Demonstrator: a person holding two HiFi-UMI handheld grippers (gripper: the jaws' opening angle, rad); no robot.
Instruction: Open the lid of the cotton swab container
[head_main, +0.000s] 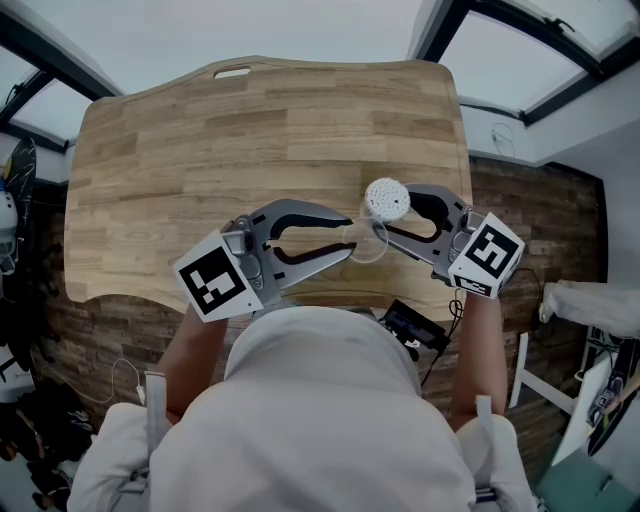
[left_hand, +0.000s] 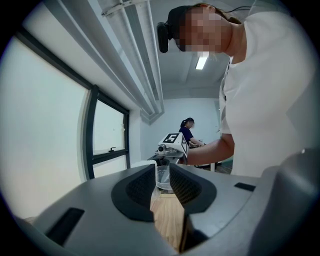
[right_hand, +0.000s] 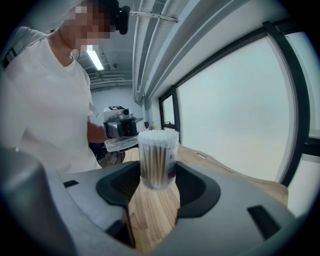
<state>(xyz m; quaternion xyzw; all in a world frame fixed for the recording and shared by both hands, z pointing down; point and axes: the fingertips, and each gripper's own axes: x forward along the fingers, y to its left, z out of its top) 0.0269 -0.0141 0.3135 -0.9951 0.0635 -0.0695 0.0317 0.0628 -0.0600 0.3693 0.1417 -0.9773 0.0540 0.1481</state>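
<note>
- The right gripper (right_hand: 156, 186) is clamping the container (right_hand: 158, 159), which is standing upright between its jaws.
- The left gripper (left_hand: 161, 183) is pinching the clear lid (left_hand: 163, 177), its jaws being nearly together.
- The lid is sitting off the container, just beside it, over the near edge of the table (head_main: 200, 150).
- White swab tips are showing at the open top.

Desk (head_main: 200, 150): light tan wood, streaky grain running in plank strips. Floor (head_main: 540, 200): dark brown planks.

Your left gripper (head_main: 350, 238) and right gripper (head_main: 388, 212): grey bodies. The fingers (left_hand: 140, 187) are lined with black, finely dotted pads. Each gripper has a white cube (head_main: 212, 282) with black square markers.

Container (right_hand: 158, 160): clear wall, white swab tips on top, tan sticks below, and a label with a purple patch. Lid (right_hand: 121, 144): clear, colourless.

Your shirt (head_main: 320, 400): white.
</note>
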